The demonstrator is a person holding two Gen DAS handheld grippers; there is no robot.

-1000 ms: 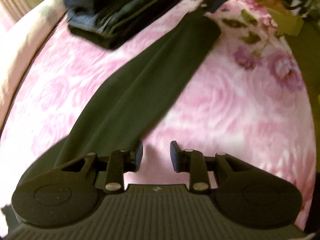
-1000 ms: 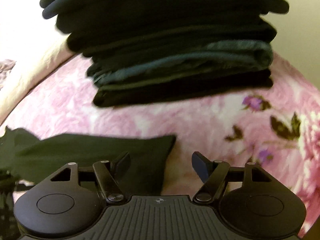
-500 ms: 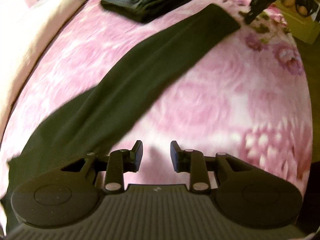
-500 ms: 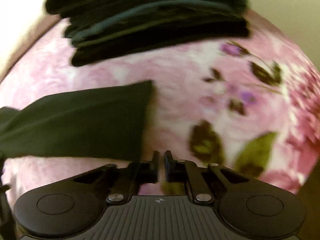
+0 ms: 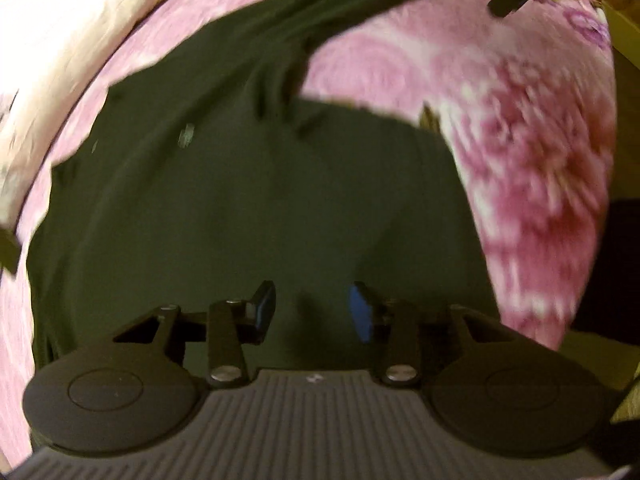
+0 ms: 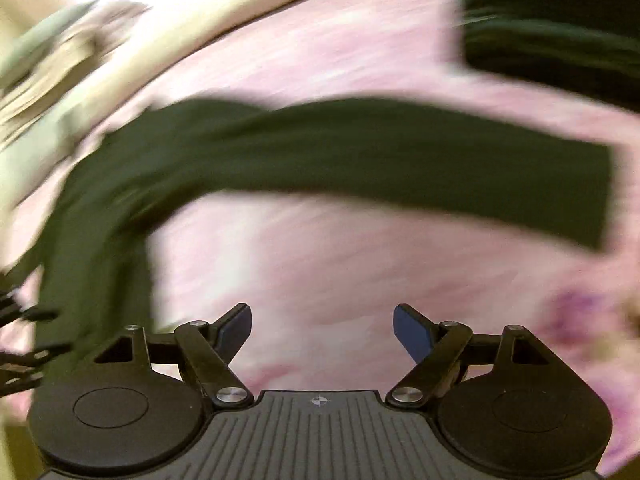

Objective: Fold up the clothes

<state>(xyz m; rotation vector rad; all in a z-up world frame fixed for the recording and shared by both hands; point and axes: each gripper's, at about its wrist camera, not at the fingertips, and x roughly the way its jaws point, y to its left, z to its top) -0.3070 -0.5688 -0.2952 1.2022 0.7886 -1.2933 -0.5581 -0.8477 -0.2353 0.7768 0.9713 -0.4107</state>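
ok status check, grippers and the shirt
Left gripper open above dark shirt. Right gripper open over pink bedspread, sleeve laid out flat. Nothing blocking.

No legible text, labels, brands or numbers in either view. A small pale mark on the dark garment is too blurred to read.

Left tool, right tool: black linkages, silver screws, ribbed grey housing, apparently blue pads.
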